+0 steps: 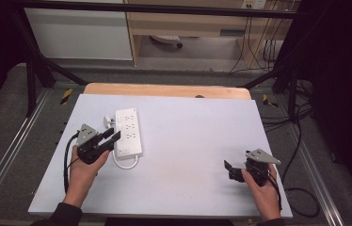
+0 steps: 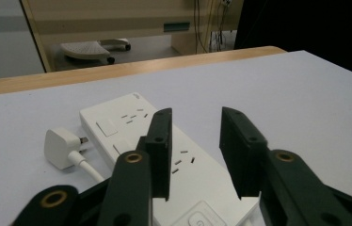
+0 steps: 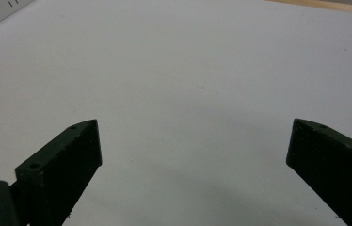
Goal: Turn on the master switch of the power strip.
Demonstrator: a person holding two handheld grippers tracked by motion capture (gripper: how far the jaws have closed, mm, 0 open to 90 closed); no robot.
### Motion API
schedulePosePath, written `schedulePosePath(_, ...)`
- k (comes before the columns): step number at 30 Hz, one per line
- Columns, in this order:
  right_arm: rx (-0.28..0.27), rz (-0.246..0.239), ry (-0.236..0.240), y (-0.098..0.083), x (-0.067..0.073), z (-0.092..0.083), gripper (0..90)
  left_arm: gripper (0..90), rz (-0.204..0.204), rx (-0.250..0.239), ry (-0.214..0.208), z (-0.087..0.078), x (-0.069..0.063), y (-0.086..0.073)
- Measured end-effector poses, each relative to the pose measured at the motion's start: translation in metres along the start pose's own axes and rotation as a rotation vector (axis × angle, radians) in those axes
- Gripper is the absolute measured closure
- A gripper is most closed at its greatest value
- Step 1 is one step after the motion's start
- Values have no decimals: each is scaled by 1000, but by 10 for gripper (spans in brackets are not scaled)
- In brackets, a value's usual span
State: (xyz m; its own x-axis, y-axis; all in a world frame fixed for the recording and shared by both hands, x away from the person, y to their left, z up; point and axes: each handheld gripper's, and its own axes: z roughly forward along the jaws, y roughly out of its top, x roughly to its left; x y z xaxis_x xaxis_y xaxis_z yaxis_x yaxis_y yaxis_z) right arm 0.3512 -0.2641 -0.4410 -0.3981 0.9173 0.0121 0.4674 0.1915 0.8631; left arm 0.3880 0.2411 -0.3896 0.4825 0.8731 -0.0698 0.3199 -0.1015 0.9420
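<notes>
Table (image 1: 202,155): a pale, matte sheet laid over a wooden top whose far edge shows as a tan strip, framed by black rails, with a dark floor, cables and light cabinets beyond.

Power strip (image 1: 128,132): white, lying flat on the left half of the table with its long side running away from the person; its white plug (image 2: 61,147) and cord rest just beside it on the left.

Left gripper (image 1: 114,137): held low at the strip's near end, jaws narrowed to a moderate gap and hanging just above the strip's top face. In the left gripper view no pad presses on the strip, so nothing is held.

Right gripper (image 1: 227,165): resting at the table's right side, well apart from the strip, jaws spread wide over bare surface.

Step in hand, as judged: a grasp of the strip. The jaws look narrower than the strip's width; they should reopen, straddle both long edges squarely, and close near the end, clear of cord and switch.
</notes>
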Motion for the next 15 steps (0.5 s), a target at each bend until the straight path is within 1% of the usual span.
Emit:
schedulePosePath(1, 0, -3, 1, 0, 1, 0, 42, 698, -4, 8, -5, 0, 1, 1)
schedulePosePath(4, -4, -7, 3, 1, 2, -1, 42, 754, 8, 21, 1, 0, 1, 2)
schedulePosePath(5, -4, -7, 3, 1, 2, -1, 42, 754, 13, 26, -2, 1, 1, 3)
schedulePosePath(7, -6, -10, 1, 1, 2, -2, 42, 792, 22, 39, 0, 2, 0, 4)
schedulePosePath(11, -6, -11, -4, 2, 1, -2, 42, 833, 28, 53, 2, 4, -1, 4)
schedulePosePath(13, -4, -11, -5, 2, 0, -1, 41, 853, -2, 55, -2, 7, 0, 3)
schedulePosePath(14, -2, -9, -5, 2, 0, -1, 42, 866, -2, 55, -2, 7, 0, 3)
schedulePosePath(15, -2, -11, -7, 2, 0, -1, 42, 876, -2, 59, 7, 9, 0, 3)
